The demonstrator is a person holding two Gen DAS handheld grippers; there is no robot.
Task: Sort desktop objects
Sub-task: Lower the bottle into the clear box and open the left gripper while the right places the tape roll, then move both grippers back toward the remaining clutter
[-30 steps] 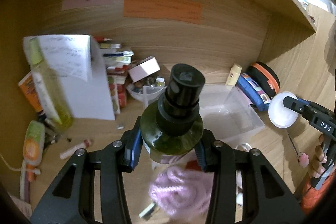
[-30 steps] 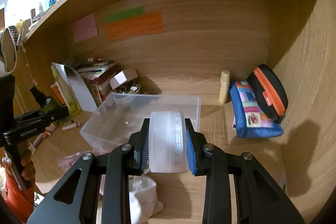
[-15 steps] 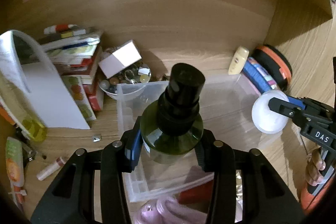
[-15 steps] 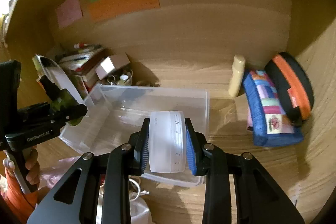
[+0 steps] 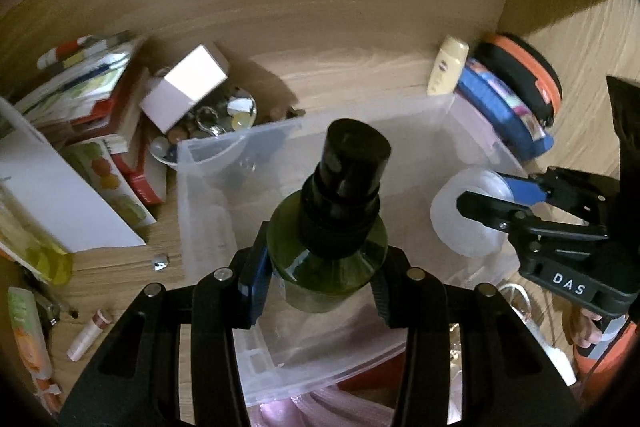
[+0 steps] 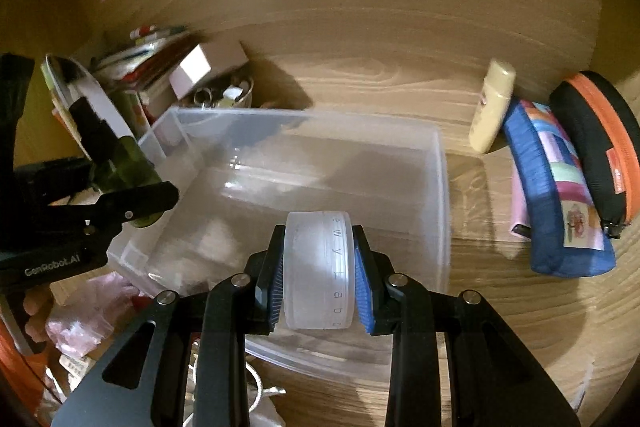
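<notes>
My left gripper [image 5: 320,281] is shut on a dark green spray bottle [image 5: 332,247] with a black cap and holds it over the clear plastic bin [image 5: 208,195]. My right gripper [image 6: 319,289] is shut on a frosted white round jar [image 6: 319,267] and holds it over the bin's [image 6: 440,195] near right part. The jar [image 5: 468,215] and right gripper [image 5: 500,203] show at the right in the left wrist view. The bottle [image 6: 128,159] and left gripper [image 6: 132,203] show at the left in the right wrist view. The bin looks empty inside.
A blue patchwork pouch [image 6: 560,203], a black-and-orange case [image 6: 596,139] and a cream bottle [image 6: 490,107] stand right of the bin. Books [image 5: 100,115], a white box [image 5: 188,87] and a bowl of small items [image 5: 216,119] crowd the left. Pink plastic [image 6: 84,315] lies in front.
Both grippers moved forward and down over the bin with their objects still held. The bin fills more of both views.
</notes>
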